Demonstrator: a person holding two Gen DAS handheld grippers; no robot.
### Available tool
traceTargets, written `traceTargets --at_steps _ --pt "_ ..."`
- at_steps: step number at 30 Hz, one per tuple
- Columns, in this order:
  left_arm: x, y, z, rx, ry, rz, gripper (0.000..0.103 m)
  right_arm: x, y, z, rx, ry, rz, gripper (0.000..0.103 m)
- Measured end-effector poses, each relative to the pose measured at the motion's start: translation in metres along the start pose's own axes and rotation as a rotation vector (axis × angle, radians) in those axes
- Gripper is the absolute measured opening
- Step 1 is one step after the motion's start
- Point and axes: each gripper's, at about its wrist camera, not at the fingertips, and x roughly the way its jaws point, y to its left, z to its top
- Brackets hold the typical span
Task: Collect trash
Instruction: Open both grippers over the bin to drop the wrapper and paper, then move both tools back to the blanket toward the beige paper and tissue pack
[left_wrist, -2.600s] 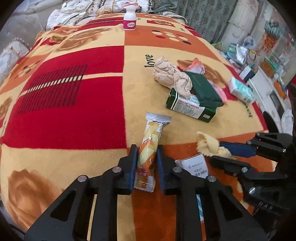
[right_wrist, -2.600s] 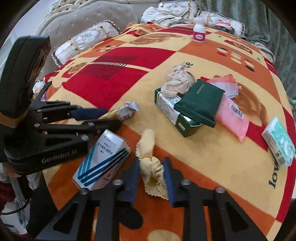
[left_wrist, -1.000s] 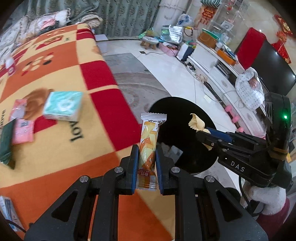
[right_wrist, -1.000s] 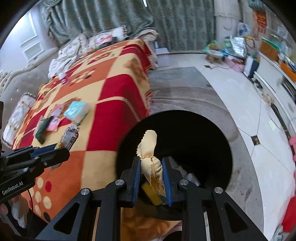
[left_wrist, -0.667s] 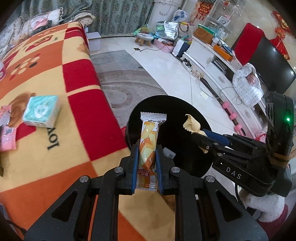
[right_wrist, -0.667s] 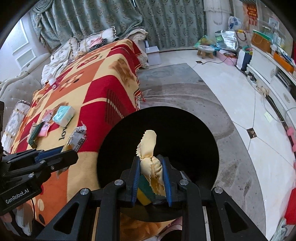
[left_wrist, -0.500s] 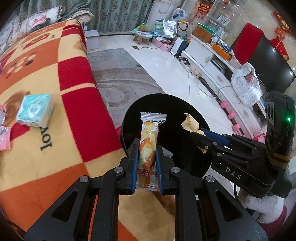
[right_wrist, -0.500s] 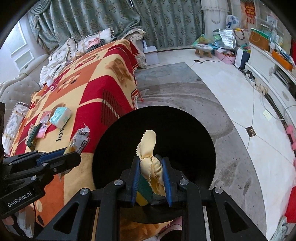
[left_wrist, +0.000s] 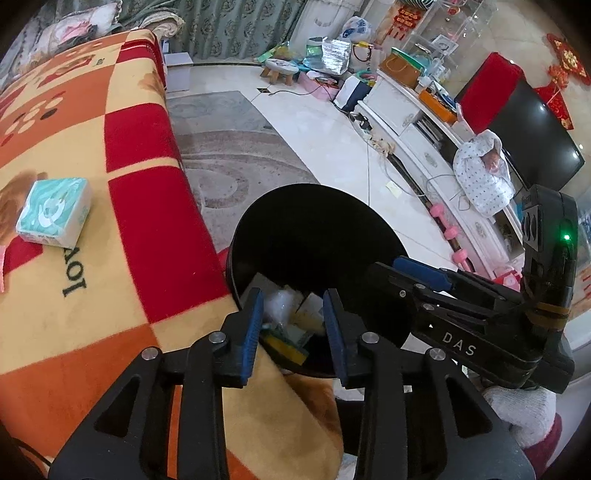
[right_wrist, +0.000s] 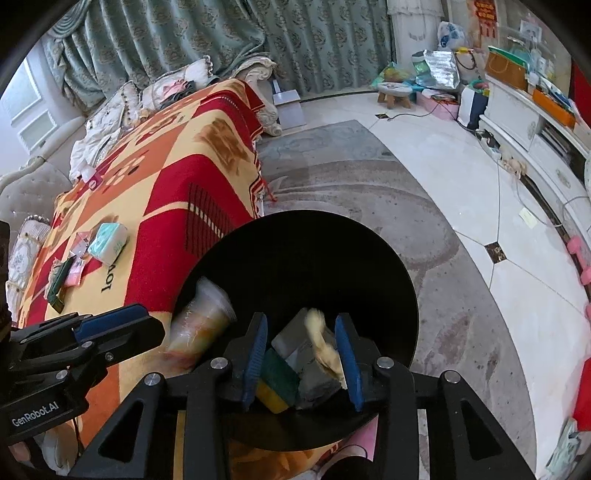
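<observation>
A black round trash bin (left_wrist: 325, 218) (right_wrist: 332, 251) stands on the floor beside the blanket-covered bed. My left gripper (left_wrist: 293, 321) is open and empty over the bin's near rim. My right gripper (right_wrist: 301, 349) is open too; the yellow crumpled wrapper (right_wrist: 323, 345) is falling between its fingers into the bin. The orange snack packet (right_wrist: 201, 321) is blurred, dropping at the bin's left rim. Trash lies inside the bin, among it a yellow-green sponge (right_wrist: 277, 384) (left_wrist: 282, 345).
On the red, orange and yellow blanket (left_wrist: 122, 266) lie a teal tissue pack (left_wrist: 55, 210) (right_wrist: 109, 242), a pink packet (right_wrist: 75, 273) and a dark green pouch (right_wrist: 55, 286). A grey rug (right_wrist: 351, 184), tiled floor and a white TV cabinet (left_wrist: 424, 140) lie beyond.
Both grippers have opened over the bin. The left let go of the snack packet and the right let go of the yellow wrapper; both are falling in.
</observation>
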Motion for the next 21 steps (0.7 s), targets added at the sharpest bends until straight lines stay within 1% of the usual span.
traceTargets --at_steps 10,17,21 --pt "-0.018 0.007 -0.007 0.009 -0.031 0.081 0.032 0.002 0.012 -0.004 -0.027 0.018 0.013 0.037" --pt "-0.033 0.028 -0.015 -0.018 -0.052 0.14 0.032 0.001 0.036 -0.005 -0.067 0.021 0.032 0.037" --pt "-0.046 0.05 -0.022 -0.041 -0.06 0.182 0.032 0.006 0.057 -0.007 -0.102 0.036 0.052 0.038"
